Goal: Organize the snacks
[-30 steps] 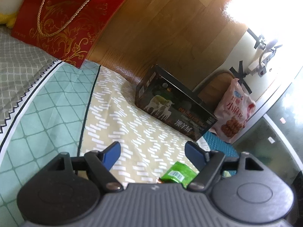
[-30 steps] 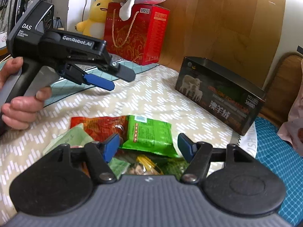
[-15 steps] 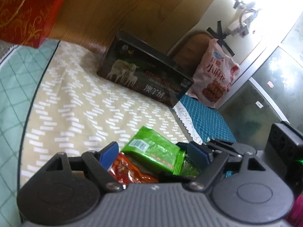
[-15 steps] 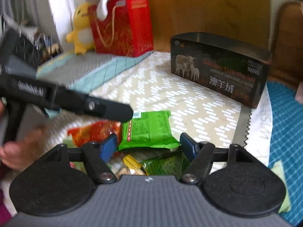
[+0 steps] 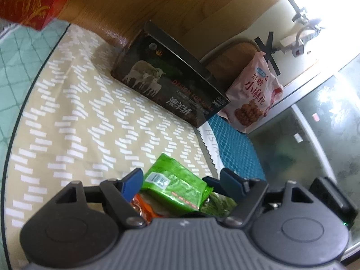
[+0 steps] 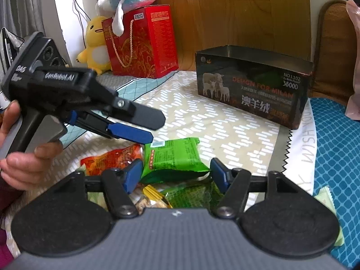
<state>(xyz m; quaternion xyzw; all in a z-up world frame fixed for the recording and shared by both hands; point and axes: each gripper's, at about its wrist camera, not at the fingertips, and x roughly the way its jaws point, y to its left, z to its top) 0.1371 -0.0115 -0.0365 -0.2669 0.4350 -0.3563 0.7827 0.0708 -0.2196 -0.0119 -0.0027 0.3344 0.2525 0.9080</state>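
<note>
A pile of snack packets lies on the patterned cloth, with a bright green packet on top beside a red-orange one. Darker green and yellow packets lie below my right gripper. Its jaws are closing slightly above the pile and press on nothing. My left gripper, held in a hand, hovers just over the pile's left side. In the left wrist view the green packet shows between its closing jaws, untouched. A black open-top box with sheep stands behind.
A red gift box with plush toys stands at the back left against the wooden board. A pink snack bag hangs at the right by a chair back. A blue mat covers the right side, with a pale green packet on it.
My left gripper swung right and down from facing the cloth and box until the snack pile came between its fingers. The right wrist view rolled and then levelled over the pile.
</note>
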